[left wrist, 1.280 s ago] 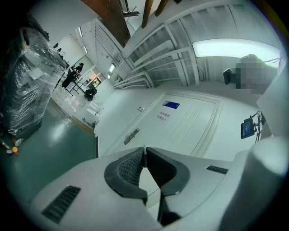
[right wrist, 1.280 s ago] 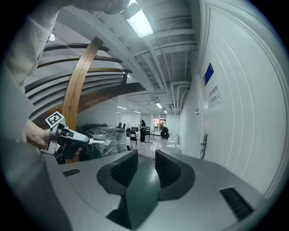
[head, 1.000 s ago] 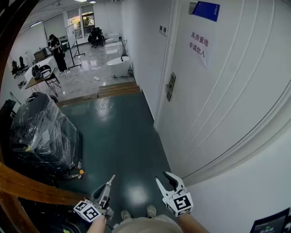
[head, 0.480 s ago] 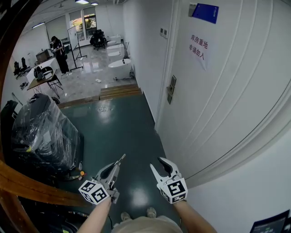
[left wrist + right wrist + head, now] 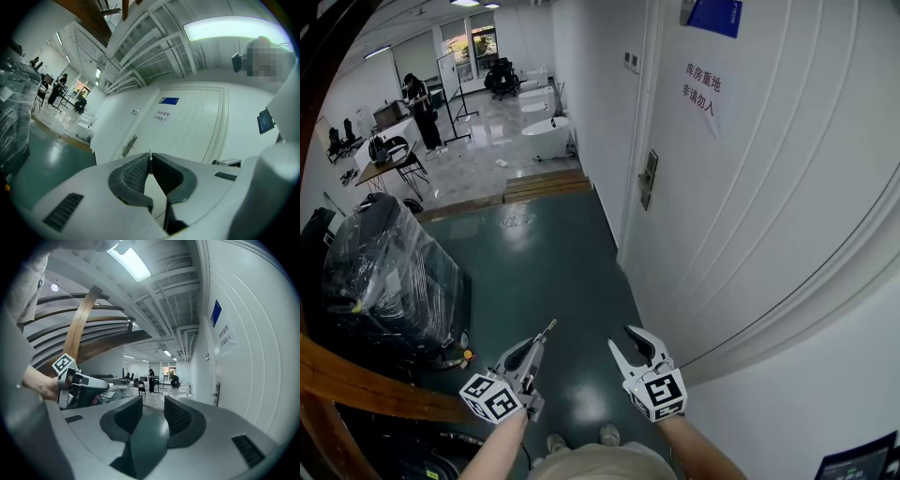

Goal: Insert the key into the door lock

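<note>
The white door (image 5: 741, 187) fills the right side of the head view, and its metal door lock (image 5: 648, 178) sits at the door's left edge, far ahead of both grippers. The lock also shows in the left gripper view (image 5: 130, 145) and the right gripper view (image 5: 217, 392). My left gripper (image 5: 539, 341) is low in the head view, shut on the key (image 5: 549, 325), whose thin metal blade pokes out past the closed pads (image 5: 149, 153). My right gripper (image 5: 623, 339) hangs beside it, open, with nothing between its fingers (image 5: 177, 416).
A plastic-wrapped machine (image 5: 384, 272) stands at the left, with a wooden beam (image 5: 356, 380) in front of it. A wooden step (image 5: 544, 185) crosses the green floor (image 5: 553, 272) ahead. Beyond are a white tub (image 5: 546, 131), a desk and a person (image 5: 417, 98). A paper sign (image 5: 701, 91) hangs on the door.
The left gripper with the key has risen and come forward, closer to the right gripper. The right gripper has moved a little forward. Both sets of jaws stand as before.
</note>
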`<state>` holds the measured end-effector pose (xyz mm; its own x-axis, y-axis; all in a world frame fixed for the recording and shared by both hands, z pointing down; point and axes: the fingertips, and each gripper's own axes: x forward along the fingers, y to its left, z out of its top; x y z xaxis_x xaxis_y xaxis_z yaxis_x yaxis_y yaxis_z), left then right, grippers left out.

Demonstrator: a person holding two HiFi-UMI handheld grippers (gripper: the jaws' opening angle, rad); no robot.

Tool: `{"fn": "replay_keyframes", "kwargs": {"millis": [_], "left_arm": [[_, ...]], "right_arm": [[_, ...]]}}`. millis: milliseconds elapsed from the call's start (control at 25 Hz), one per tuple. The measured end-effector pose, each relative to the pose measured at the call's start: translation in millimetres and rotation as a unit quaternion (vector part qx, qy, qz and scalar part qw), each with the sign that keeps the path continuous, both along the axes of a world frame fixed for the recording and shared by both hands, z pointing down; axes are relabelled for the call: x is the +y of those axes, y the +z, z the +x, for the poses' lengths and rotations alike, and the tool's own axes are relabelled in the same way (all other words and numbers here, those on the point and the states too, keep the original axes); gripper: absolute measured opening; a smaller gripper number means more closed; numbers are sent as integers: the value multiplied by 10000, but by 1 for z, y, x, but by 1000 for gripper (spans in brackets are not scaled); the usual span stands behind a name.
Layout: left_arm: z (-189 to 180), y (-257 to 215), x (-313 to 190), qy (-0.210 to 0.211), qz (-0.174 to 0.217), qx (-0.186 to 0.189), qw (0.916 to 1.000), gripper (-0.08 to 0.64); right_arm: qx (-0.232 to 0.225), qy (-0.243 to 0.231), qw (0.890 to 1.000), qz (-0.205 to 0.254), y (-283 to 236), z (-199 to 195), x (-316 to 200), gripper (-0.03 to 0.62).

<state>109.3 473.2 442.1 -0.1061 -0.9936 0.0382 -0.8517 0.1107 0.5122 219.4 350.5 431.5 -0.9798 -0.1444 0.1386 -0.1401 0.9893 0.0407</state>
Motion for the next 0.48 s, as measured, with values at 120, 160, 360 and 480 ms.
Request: {"fn": "replay_keyframes", "kwargs": {"millis": [120,160,360,480], "left_arm": [[7,0,-7,-27,-2,-5,10000,29],[10,0,-9,-38,1,-8,10000,29],[23,0,-19,-124,59,10,9999,29],[32,1,-23,-188,81,25,9998,29]], "right_arm": [[-3,-64,10000,17,0,5,-5,130],[0,-90,10000,25,0,6,-7,130],[-9,-227,9997,77,-3,14,-16,130],[-4,-309,9995,101,-1,21,-21,130]]}}
